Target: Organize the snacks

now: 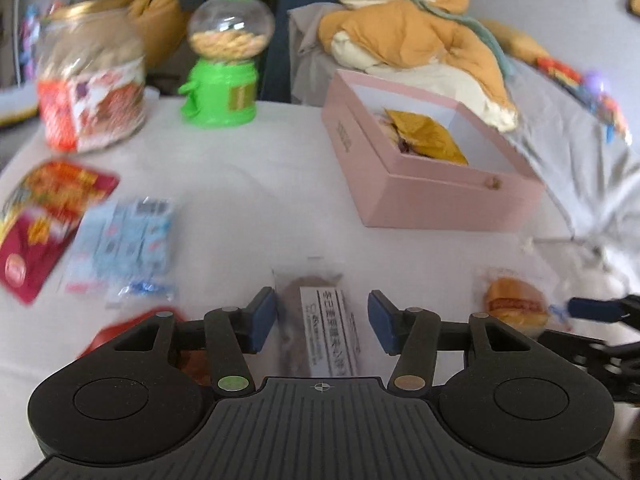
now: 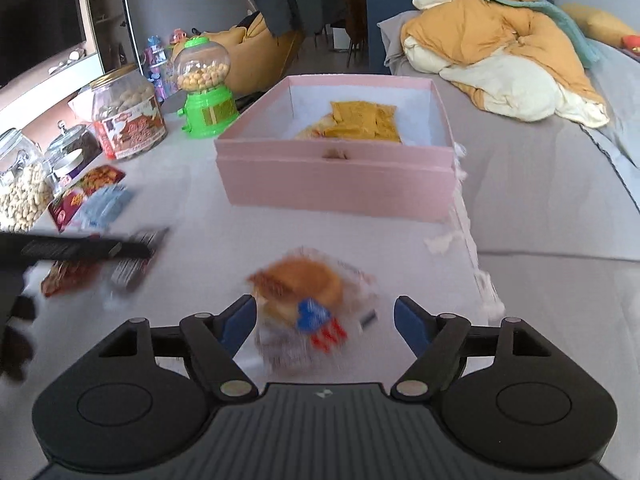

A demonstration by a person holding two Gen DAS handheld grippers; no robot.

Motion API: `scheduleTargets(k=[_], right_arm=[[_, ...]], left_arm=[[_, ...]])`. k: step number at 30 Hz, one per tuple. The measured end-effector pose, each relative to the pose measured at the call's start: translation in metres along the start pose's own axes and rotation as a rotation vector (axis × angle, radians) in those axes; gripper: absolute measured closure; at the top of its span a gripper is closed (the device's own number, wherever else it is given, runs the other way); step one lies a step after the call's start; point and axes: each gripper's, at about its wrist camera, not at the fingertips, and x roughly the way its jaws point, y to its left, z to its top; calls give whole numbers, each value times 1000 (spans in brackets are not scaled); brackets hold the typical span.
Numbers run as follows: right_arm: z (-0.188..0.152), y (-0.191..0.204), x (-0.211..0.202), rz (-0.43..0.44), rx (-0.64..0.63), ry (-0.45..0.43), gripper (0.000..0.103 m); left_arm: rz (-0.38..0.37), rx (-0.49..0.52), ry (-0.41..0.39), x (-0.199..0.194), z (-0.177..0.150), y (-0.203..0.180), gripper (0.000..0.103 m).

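Observation:
An open pink box (image 1: 448, 196) (image 2: 336, 184) stands on the white table and holds yellow snack packets (image 1: 432, 140) (image 2: 366, 122). My left gripper (image 1: 322, 320) is open, its blue pads on either side of a brown snack in clear wrap with a white label (image 1: 324, 320), which lies on the table. My right gripper (image 2: 325, 322) is open around a wrapped bun (image 2: 304, 296), also lying on the table; the bun also shows in the left wrist view (image 1: 516, 304). The left gripper appears in the right wrist view as a dark bar (image 2: 80, 248).
A green gumball dispenser (image 1: 224, 64) (image 2: 204, 88), a big cookie jar (image 1: 92, 80) (image 2: 128, 120) and glass jars of nuts (image 2: 22, 188) stand at the left. A red packet (image 1: 44, 208), a pale blue packet (image 1: 128, 236) and another red packet (image 1: 120, 332) lie nearby. A bed with an orange quilt (image 2: 504, 40) is at the right.

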Motion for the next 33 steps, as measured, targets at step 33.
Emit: scheduleTargets(k=[33], right_arm=[[-10,21,-10,35,-83,4,12]], left_arm=[[-36,127,-54,-34,-41,-10,45]])
